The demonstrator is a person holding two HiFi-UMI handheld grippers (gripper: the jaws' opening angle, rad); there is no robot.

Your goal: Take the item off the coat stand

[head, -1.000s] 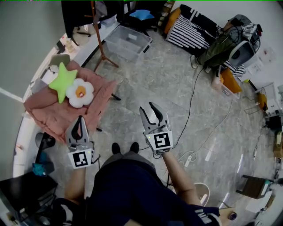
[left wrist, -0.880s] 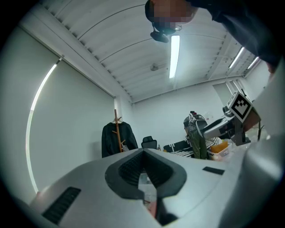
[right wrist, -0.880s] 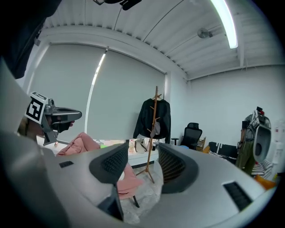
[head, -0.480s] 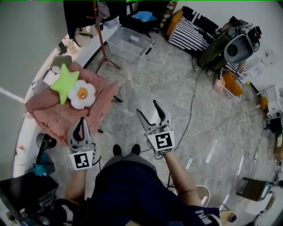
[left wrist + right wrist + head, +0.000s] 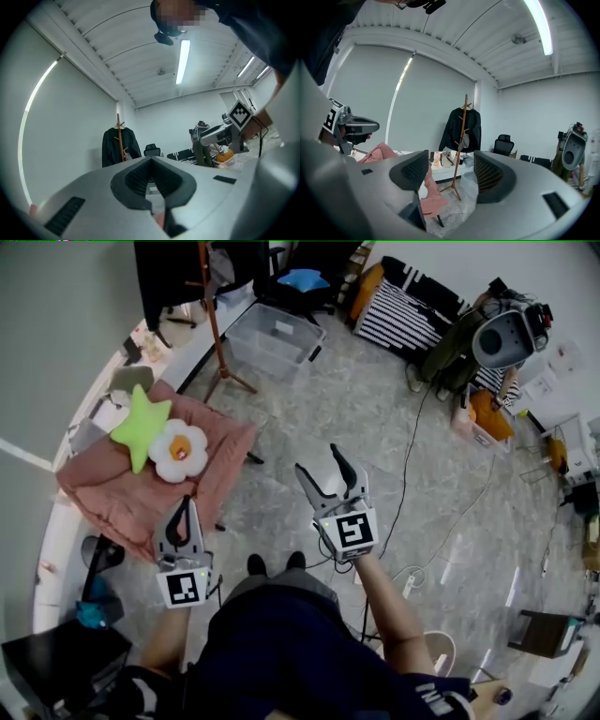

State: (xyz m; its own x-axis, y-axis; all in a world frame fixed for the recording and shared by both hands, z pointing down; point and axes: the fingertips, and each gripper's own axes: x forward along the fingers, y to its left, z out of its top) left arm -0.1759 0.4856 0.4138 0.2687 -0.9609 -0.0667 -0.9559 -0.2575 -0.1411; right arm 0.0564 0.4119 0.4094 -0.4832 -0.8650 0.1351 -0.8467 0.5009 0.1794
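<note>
You stood well short of the brown wooden coat stand [image 5: 214,324], its black coat [image 5: 155,273] hanging from the top pegs, your right gripper [image 5: 323,470] spread wide and empty, seemingly readied for the grab; your left gripper [image 5: 185,512] hung closed, idle and empty

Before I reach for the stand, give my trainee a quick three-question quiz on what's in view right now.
1. True or false: the right tongs stand open with nothing between them.
2. Which large garment hangs on the coat stand? A: a white towel. B: a black coat. C: a red raincoat.
3. Fill in: the left tongs are ___ and hold nothing.

Key: 1 true; 2 B; 3 shut.
</note>
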